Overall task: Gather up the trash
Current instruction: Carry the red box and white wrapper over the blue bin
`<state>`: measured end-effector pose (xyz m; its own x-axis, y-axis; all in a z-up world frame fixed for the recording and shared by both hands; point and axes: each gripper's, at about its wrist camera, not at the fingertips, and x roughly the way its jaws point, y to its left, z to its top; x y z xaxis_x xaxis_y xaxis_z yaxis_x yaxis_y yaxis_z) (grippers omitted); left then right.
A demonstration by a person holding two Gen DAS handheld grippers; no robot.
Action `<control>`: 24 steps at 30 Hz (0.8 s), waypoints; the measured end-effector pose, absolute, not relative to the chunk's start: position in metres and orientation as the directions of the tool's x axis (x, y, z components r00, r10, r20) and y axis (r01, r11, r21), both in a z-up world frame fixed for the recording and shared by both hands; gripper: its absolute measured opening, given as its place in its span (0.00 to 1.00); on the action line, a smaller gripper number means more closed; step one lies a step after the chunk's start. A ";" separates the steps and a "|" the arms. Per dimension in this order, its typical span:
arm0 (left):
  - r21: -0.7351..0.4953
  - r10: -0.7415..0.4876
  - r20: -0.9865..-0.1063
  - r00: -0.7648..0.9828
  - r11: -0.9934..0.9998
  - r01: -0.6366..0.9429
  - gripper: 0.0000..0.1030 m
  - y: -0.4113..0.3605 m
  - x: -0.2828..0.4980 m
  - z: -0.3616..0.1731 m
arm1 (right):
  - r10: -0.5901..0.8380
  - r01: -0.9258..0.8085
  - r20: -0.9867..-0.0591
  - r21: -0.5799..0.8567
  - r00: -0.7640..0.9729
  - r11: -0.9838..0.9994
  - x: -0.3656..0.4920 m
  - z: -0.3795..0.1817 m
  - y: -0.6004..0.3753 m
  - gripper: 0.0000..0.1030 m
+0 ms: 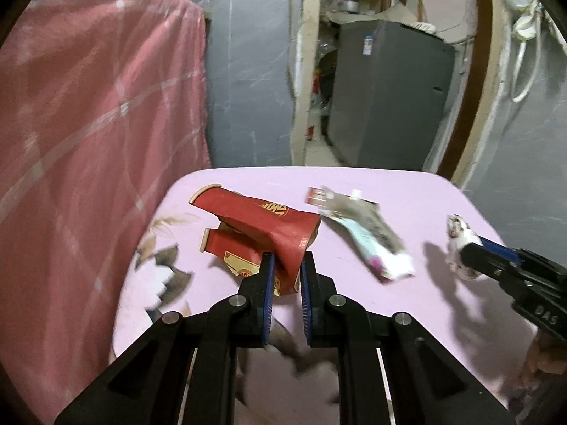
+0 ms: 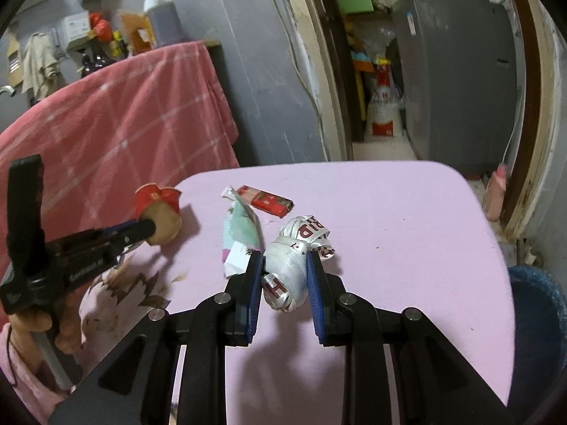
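My left gripper (image 1: 286, 260) is shut on a crushed red paper carton (image 1: 262, 223), held just above the pink table (image 1: 407, 191); it also shows in the right wrist view (image 2: 159, 212). My right gripper (image 2: 285, 260) is shut on a crumpled silver wrapper (image 2: 294, 265) with red letters, which also shows in the left wrist view (image 1: 459, 244). A flat pale green and white wrapper (image 1: 368, 237) lies on the table between the two grippers, also in the right wrist view (image 2: 239, 237). A small red packet (image 2: 267, 201) lies beyond it.
A pink checked cloth (image 1: 88, 124) hangs over furniture to the left of the table. A blue bin (image 2: 535, 318) stands at the table's right edge. Behind the table are a grey wall, a doorway and a grey fridge (image 1: 389, 95).
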<state>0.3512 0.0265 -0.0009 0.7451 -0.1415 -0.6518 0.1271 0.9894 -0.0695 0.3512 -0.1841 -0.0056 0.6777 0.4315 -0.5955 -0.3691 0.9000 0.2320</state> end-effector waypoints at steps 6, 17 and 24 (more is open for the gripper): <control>-0.092 -0.183 -0.578 0.795 0.983 0.160 0.11 -0.003 0.309 0.009 | 0.428 -0.377 -0.518 0.206 0.741 0.903 0.317 0.008 -0.199 0.21; -0.167 -0.291 -0.462 0.838 0.956 0.240 0.11 -0.069 0.258 0.017 | 0.344 -0.324 -0.385 0.117 0.856 0.939 0.253 0.037 -0.250 0.21; -0.178 -0.361 -0.417 0.834 0.933 0.314 0.11 -0.121 0.240 0.020 | 0.249 -0.242 -0.340 0.064 0.907 0.968 0.218 0.046 -0.297 0.21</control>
<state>0.2404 -0.1215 0.0201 0.8343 -0.3607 -0.4169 0.3141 0.9325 -0.1782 0.2181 -0.2967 0.0464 0.9067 0.2490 -0.3404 -0.2417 0.9682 0.0645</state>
